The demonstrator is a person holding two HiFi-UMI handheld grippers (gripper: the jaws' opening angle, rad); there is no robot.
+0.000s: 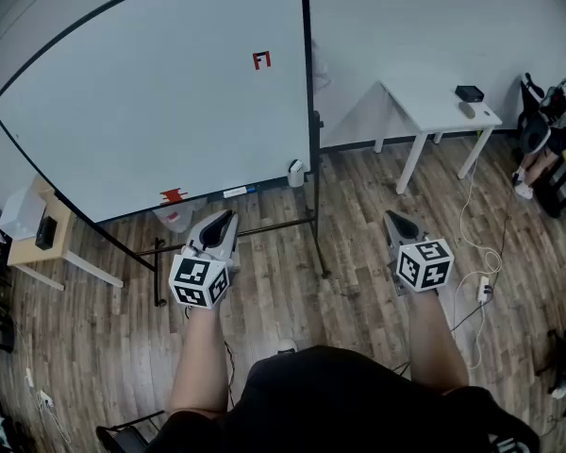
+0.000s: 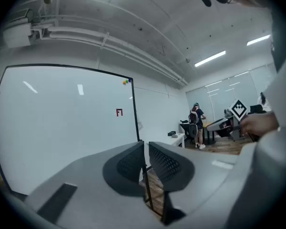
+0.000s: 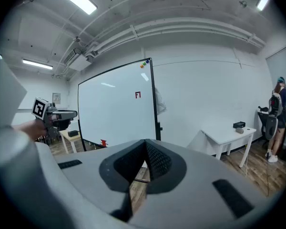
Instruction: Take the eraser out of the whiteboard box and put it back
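A big whiteboard on a black stand fills the left of the head view. A small white box hangs at its lower right corner; what it holds is hidden. On the board's bottom ledge sit a small red thing and a marker. My left gripper is held level just short of the ledge, shut and empty. To the right of the stand, my right gripper is also shut and empty. The left gripper faces the whiteboard; the right gripper faces the whiteboard.
A white table with a black object stands at the right wall. A small side table stands left of the board. The stand's black legs run across the wood floor. Cables trail at the right, near a person.
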